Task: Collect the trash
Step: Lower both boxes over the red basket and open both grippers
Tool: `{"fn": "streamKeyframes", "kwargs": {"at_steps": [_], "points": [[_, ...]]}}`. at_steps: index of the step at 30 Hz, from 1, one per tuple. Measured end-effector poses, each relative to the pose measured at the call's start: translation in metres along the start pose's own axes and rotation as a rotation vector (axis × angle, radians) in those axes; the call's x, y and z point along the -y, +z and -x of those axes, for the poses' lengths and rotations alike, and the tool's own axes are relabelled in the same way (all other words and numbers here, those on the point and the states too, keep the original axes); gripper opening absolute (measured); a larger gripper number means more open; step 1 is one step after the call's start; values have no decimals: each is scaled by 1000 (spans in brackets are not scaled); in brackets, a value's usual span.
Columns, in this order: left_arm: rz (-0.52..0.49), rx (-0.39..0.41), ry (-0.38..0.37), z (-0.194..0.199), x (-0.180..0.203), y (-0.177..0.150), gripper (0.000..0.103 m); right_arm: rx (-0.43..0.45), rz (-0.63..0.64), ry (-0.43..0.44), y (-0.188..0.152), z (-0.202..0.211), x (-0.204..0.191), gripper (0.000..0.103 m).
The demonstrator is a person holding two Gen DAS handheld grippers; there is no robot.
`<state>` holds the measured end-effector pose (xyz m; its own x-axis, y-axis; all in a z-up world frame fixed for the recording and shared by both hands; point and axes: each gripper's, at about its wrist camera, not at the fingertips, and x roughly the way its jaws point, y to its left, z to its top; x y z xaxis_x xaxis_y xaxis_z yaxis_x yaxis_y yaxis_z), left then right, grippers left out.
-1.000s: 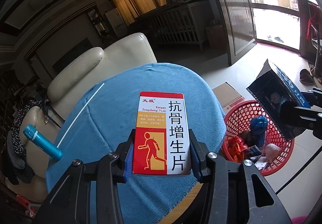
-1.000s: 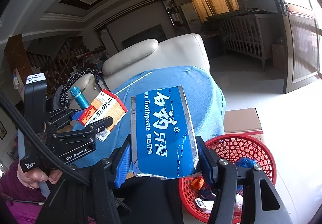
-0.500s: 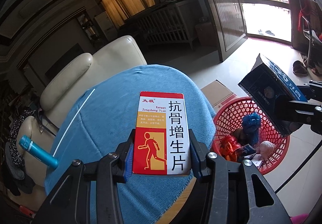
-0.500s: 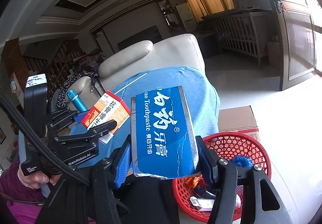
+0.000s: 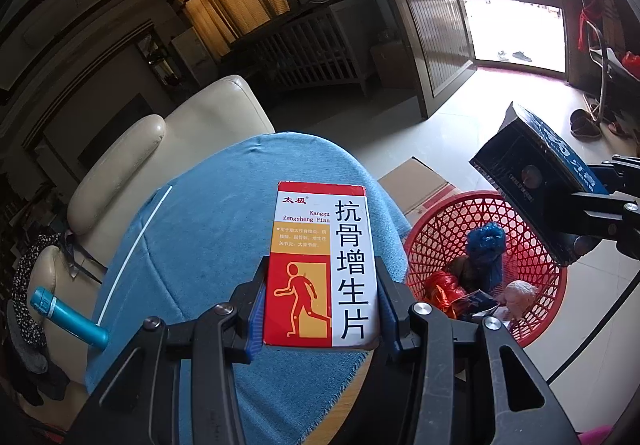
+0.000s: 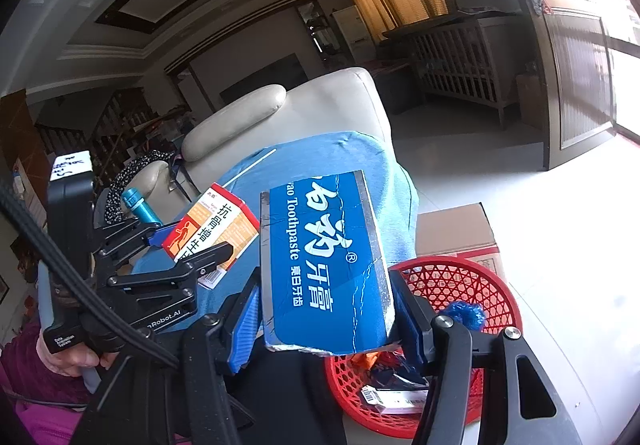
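A red-and-white medicine box (image 5: 320, 265) is clamped between the fingers of the left gripper (image 5: 320, 321) above the blue tablecloth (image 5: 208, 245); a blue toothpaste box (image 6: 326, 265) is gripped by the right gripper (image 6: 324, 321), held over the near rim of the red mesh basket (image 6: 460, 281); crumpled wrappers are seen inside the basket, which stands on the floor beside the table and a cardboard box (image 6: 456, 233).

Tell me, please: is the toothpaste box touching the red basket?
Apart. The left wrist view shows the toothpaste box held by the right gripper in the air, above the red basket, with clear space between them.
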<state>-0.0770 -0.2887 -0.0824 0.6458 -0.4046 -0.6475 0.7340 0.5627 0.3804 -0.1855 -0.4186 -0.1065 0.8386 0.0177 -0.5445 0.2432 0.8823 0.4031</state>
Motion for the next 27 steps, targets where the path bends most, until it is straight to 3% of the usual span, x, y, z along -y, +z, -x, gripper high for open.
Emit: {"fn": "streamKeyframes", "kwargs": {"at_steps": [27], "points": [[-21,-79,-120,-29,30,9,48,-9,-102,-61,-10,7,46,62]]}}
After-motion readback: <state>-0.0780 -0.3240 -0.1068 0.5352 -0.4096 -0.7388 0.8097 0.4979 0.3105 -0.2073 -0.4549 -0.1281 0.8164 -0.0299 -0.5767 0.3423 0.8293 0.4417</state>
